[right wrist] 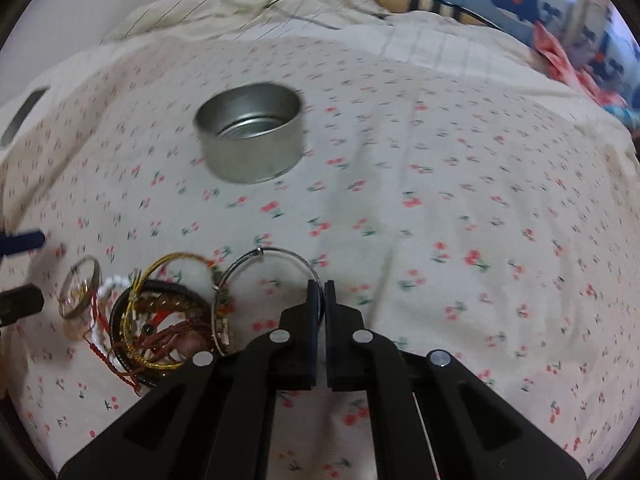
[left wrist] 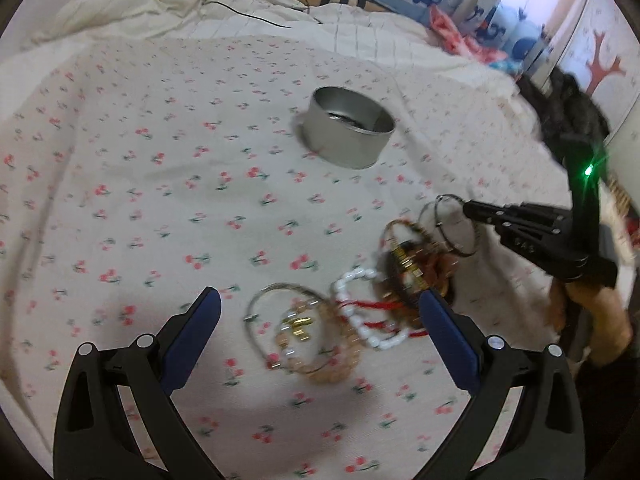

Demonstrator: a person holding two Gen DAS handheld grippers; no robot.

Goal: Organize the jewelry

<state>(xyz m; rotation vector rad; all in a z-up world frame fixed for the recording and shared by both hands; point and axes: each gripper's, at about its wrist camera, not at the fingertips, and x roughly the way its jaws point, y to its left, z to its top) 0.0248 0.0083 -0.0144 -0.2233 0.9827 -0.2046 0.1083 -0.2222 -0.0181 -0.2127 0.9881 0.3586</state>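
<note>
One round tin [right wrist: 250,132], two tools, several tangled bracelets [right wrist: 160,320].

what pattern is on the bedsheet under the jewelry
White sheet printed with small red cherries on green stems; clearest in the right wrist view.

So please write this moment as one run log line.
right claw: shut on thin silver bangle | left claw: open above bracelet pile | tin: upright, open

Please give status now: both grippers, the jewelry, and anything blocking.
Right gripper shut on thin silver bangle. Left gripper open over bracelet pile. Metal tin open, path clear.
</note>
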